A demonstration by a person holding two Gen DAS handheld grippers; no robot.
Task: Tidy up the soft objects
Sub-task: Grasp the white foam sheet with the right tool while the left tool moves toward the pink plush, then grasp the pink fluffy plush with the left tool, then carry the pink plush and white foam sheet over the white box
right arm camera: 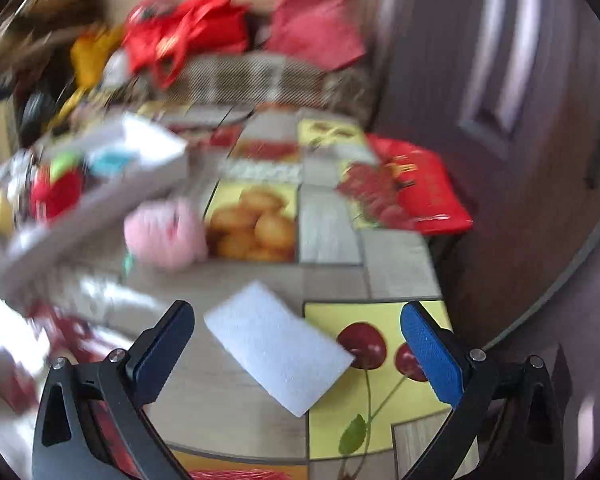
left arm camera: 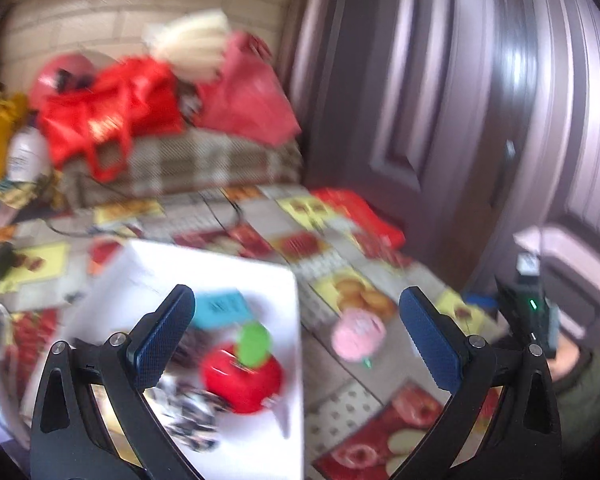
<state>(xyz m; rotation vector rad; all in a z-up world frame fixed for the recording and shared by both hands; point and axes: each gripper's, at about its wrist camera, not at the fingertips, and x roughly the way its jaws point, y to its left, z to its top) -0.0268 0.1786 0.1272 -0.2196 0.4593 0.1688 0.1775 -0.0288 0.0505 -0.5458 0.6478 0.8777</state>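
Observation:
My left gripper (left arm camera: 298, 334) is open above a white box (left arm camera: 260, 440) that holds a red plush apple (left arm camera: 242, 378) with a green leaf, a blue item (left arm camera: 220, 307) and a black-and-white patterned soft thing (left arm camera: 188, 412). A pink plush (left arm camera: 358, 333) lies on the table just right of the box. In the right wrist view, my right gripper (right arm camera: 298, 354) is open over a white sponge (right arm camera: 278, 348) lying flat between its fingers. The pink plush (right arm camera: 164, 232) sits farther off, beside the white box (right arm camera: 100, 200). Both views are blurred.
The table (right arm camera: 328, 224) wears a fruit-print cloth. A red packet (right arm camera: 424, 192) lies at its far right edge by a dark door (right arm camera: 500, 80). Red bags (left arm camera: 112, 116), a white bottle (left arm camera: 26, 158) and yellow items crowd a checked bundle at the back.

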